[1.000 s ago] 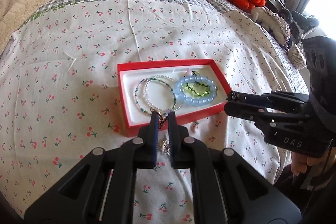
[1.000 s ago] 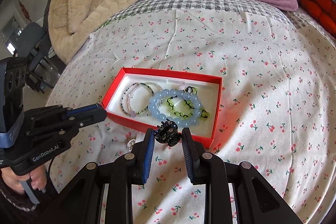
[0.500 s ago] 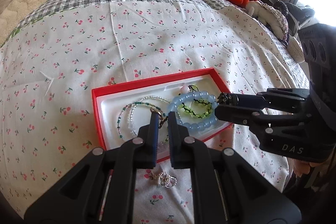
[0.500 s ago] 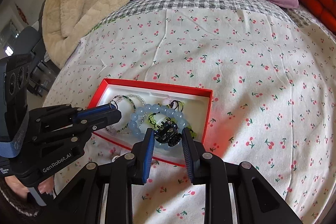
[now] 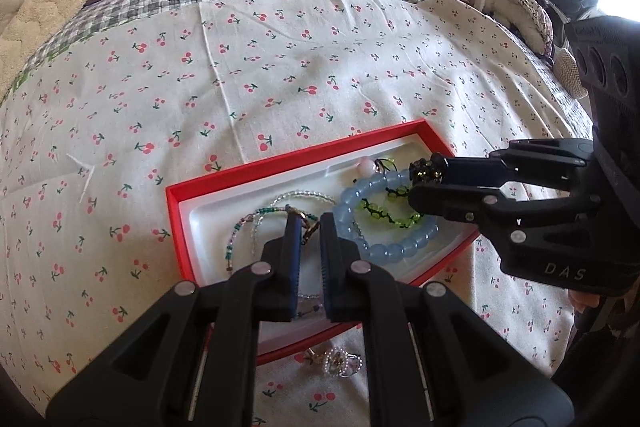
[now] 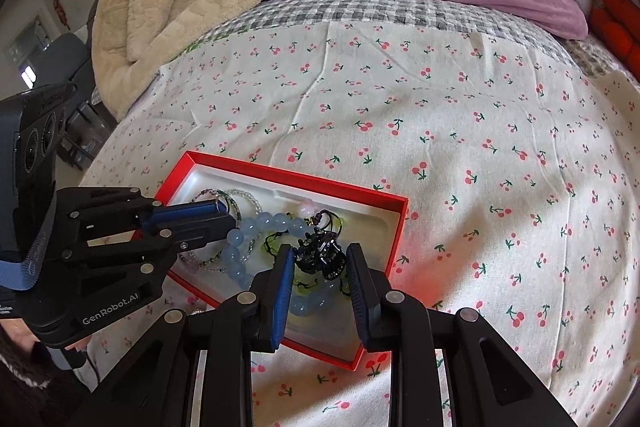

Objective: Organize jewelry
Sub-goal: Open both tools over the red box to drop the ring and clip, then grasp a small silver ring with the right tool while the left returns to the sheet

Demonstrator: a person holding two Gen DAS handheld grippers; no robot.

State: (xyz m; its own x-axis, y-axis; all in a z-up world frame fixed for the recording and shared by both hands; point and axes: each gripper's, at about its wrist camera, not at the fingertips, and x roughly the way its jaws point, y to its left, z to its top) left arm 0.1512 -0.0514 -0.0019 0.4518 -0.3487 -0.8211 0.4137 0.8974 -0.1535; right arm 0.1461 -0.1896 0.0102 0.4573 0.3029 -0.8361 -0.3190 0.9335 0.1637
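Jewelry lay mostly in red box on the bed: blue bead bracelet, green cord bracelet, thin beaded strands. Left claw nearly closed, pinching a small bronze-coloured clasp piece over the box. Right claw clamped a dark beaded ornament above the bracelets. One pearl trinket remained outside on the sheet. Judgement: lower each piece onto bare lining before release, avoid snagging cords.

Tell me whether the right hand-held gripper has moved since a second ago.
Yes. The right hand-held gripper, holding a black hair clip, has gone forward from the near edge of the red box to above the bracelets inside.
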